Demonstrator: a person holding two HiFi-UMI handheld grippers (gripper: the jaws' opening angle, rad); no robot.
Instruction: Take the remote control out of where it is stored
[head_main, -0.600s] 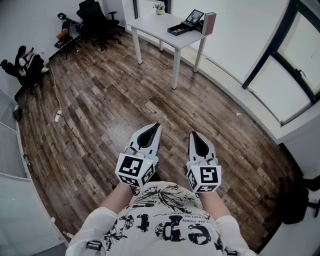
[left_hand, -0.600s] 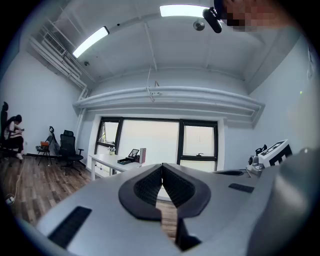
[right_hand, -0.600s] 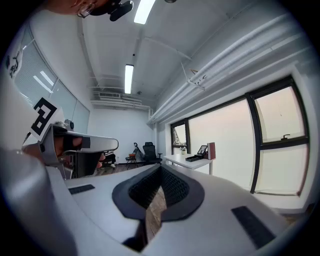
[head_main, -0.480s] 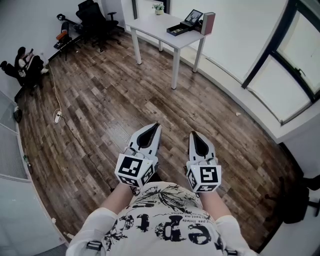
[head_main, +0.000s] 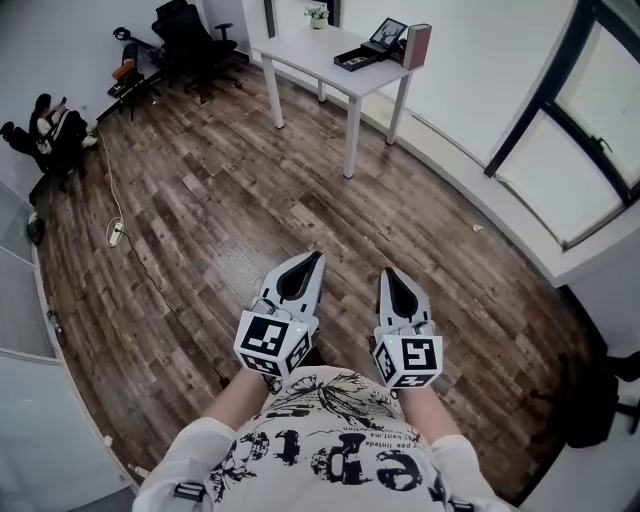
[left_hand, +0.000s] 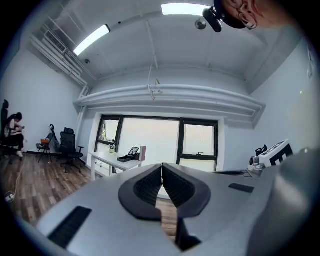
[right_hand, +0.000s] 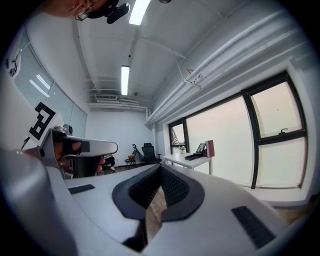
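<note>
No remote control can be made out in any view. A flat black tray (head_main: 357, 58) lies on the far white table (head_main: 310, 52), beside a standing frame (head_main: 388, 33) and a dark red box (head_main: 417, 46). My left gripper (head_main: 319, 256) and right gripper (head_main: 385, 271) are held side by side, level, over the wooden floor and well short of the table. Both are shut with nothing between the pads. In the left gripper view the left gripper (left_hand: 162, 165) has its jaws closed, with the table (left_hand: 107, 157) small and distant. The right gripper view shows the right gripper (right_hand: 160, 167) closed too.
Black office chairs (head_main: 190, 30) stand at the back left, and a person (head_main: 48, 122) sits by the left wall. A cable with a power strip (head_main: 114, 230) runs across the floor. Large windows (head_main: 590, 130) line the right wall, and a dark chair (head_main: 600, 395) stands at the right edge.
</note>
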